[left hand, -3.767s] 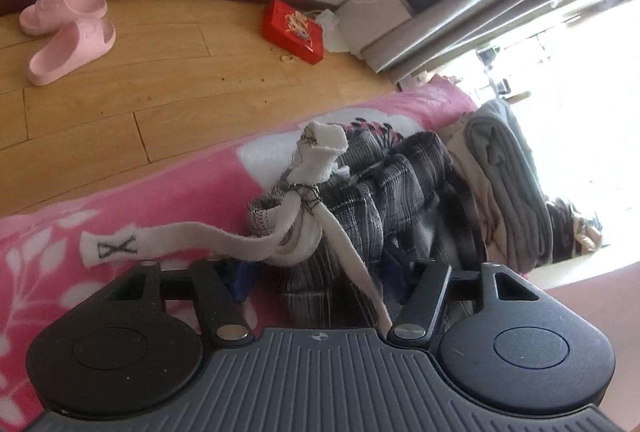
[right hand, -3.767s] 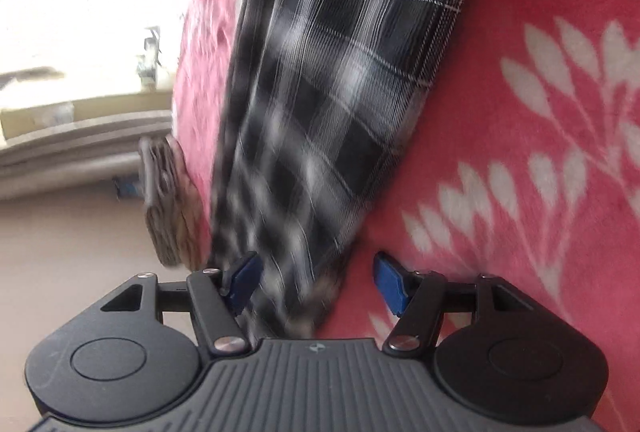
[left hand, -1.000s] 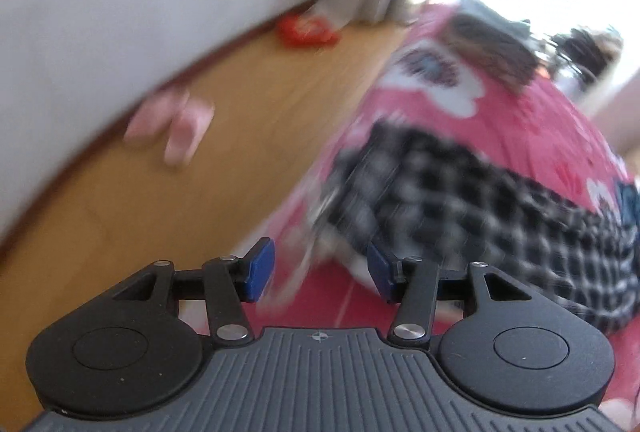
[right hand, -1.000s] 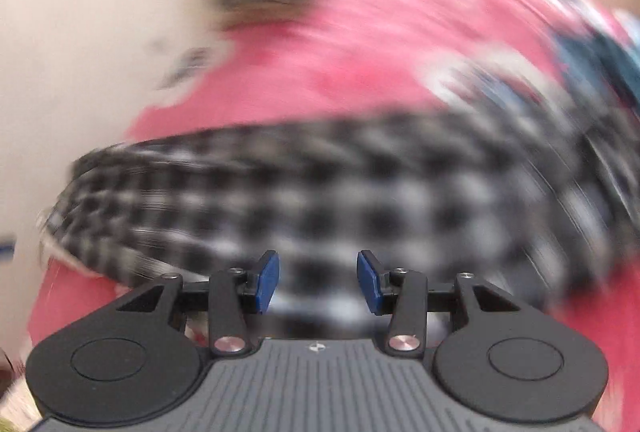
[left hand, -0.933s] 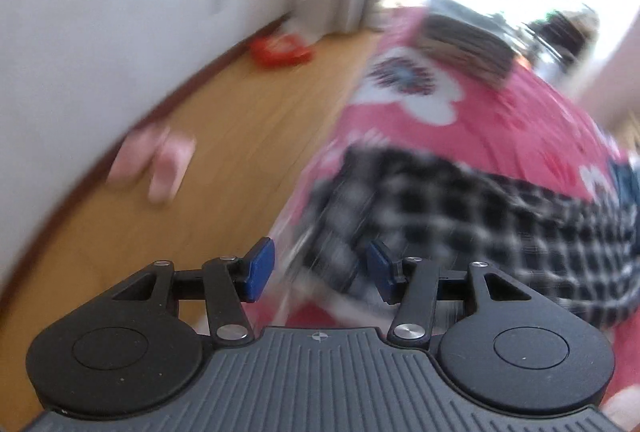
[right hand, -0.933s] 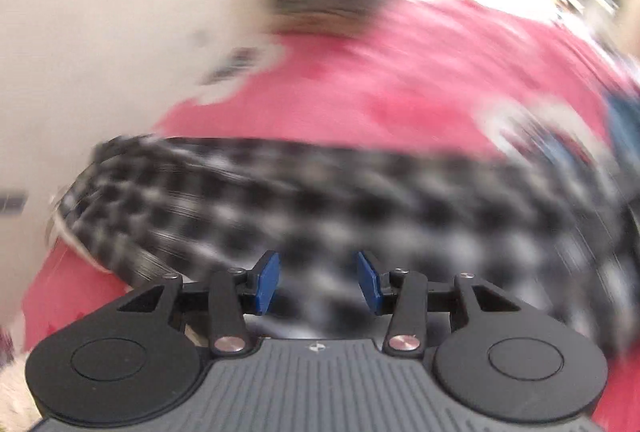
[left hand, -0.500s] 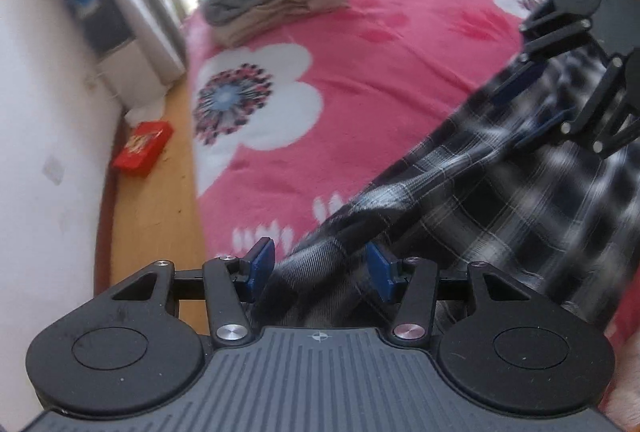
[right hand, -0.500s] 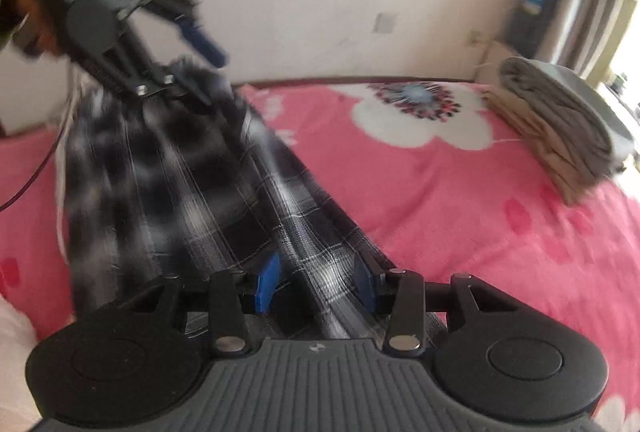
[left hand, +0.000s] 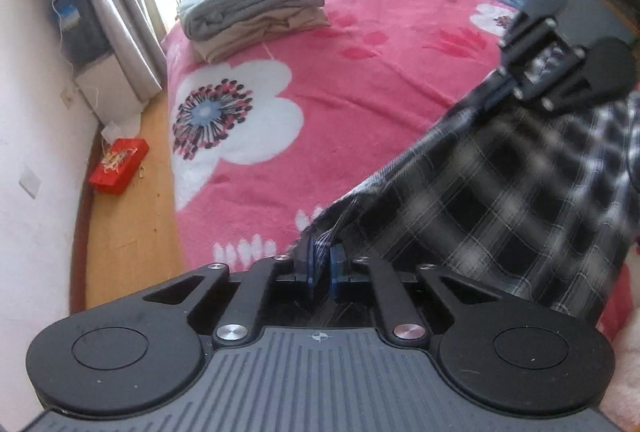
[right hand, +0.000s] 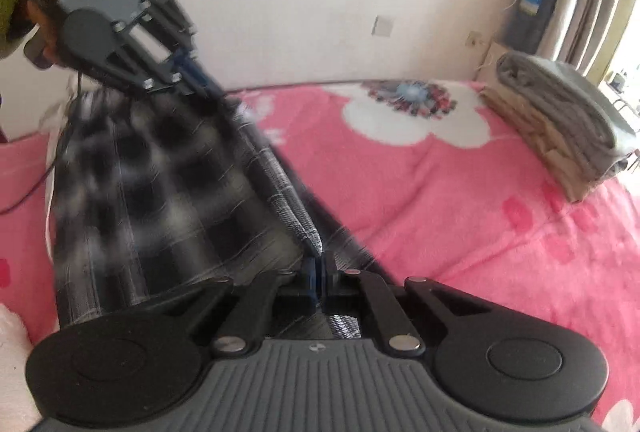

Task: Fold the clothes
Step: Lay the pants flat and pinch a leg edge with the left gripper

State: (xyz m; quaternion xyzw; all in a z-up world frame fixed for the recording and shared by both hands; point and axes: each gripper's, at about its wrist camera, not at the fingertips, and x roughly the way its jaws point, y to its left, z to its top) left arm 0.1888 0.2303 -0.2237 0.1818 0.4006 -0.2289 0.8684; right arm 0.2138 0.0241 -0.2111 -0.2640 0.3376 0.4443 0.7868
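Here we see both grippers clenched on one plaid garment (left hand: 500,191). Left gripper (left hand: 322,270): blue pads (left hand: 307,266) pinched close together, a bunched edge of cloth caught between them. Right gripper (right hand: 318,274): pads pressed nearly flush, cloth edge clamped in the seam.

Between the two grips the top edge runs taut in a straight diagonal (each camera sees the other gripper at the far end of that line: the right gripper at (left hand: 516,87), the left at (right hand: 180,67)). Below the edge the plaid hangs down in a broad sheet, blurred in the right view, lifted above the bed.

The bed (left hand: 360,79) wears a pink blanket with white flowers. A stack (left hand: 252,11) of folded grey and beige clothes sits well apart, near the bed's corner by the curtain (left hand: 112,3). A red box (left hand: 119,165) lies on the wood floor (left hand: 132,232) by the wall.
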